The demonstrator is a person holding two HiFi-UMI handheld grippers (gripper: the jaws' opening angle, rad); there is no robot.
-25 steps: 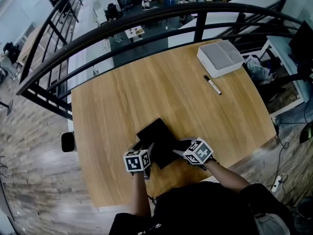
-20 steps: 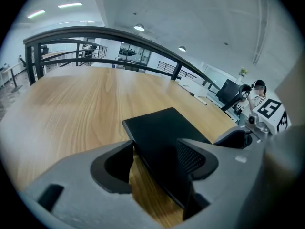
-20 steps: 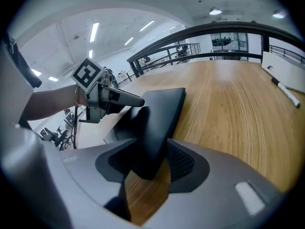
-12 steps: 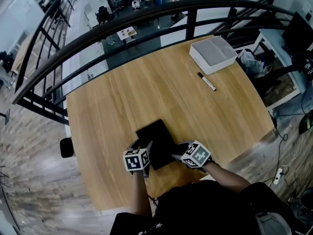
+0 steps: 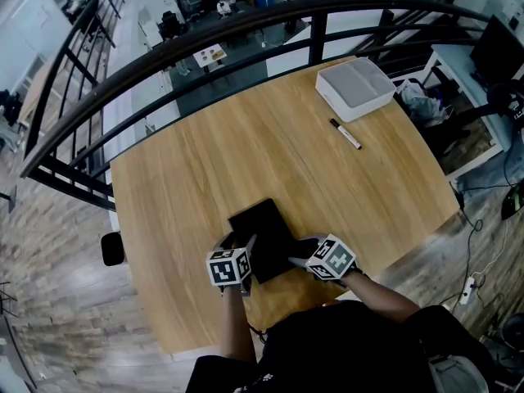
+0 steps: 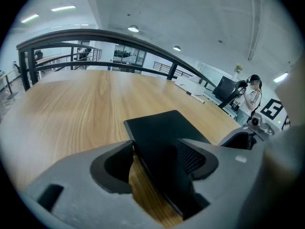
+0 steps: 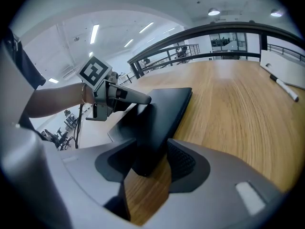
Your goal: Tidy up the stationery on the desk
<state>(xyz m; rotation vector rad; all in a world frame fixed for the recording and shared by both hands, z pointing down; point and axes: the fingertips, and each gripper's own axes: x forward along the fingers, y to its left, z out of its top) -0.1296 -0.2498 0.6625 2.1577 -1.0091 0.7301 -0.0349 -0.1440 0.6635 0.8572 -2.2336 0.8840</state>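
Observation:
A black notebook (image 5: 260, 229) lies near the front edge of the wooden desk (image 5: 213, 170). My left gripper (image 5: 236, 246) is shut on its near left corner; in the left gripper view the notebook (image 6: 159, 137) stands tilted between the jaws of that gripper (image 6: 155, 162), with wood showing under it. My right gripper (image 5: 300, 254) holds the near right corner: the dark corner (image 7: 162, 111) fills the gap of the right gripper (image 7: 150, 159). The left gripper (image 7: 125, 96) also shows across the notebook. A black-and-white marker (image 5: 345, 134) lies far right.
A white flat box (image 5: 356, 88) sits at the desk's far right corner, just beyond the marker. A black railing (image 5: 246, 31) curves behind the desk. A side table with clutter (image 5: 483, 64) stands to the right. A person (image 6: 250, 97) stands far off.
The head camera has shifted slightly, so the desk sits a little differently in frame. Both grippers stay at the notebook's near corners, and the notebook has not visibly moved.

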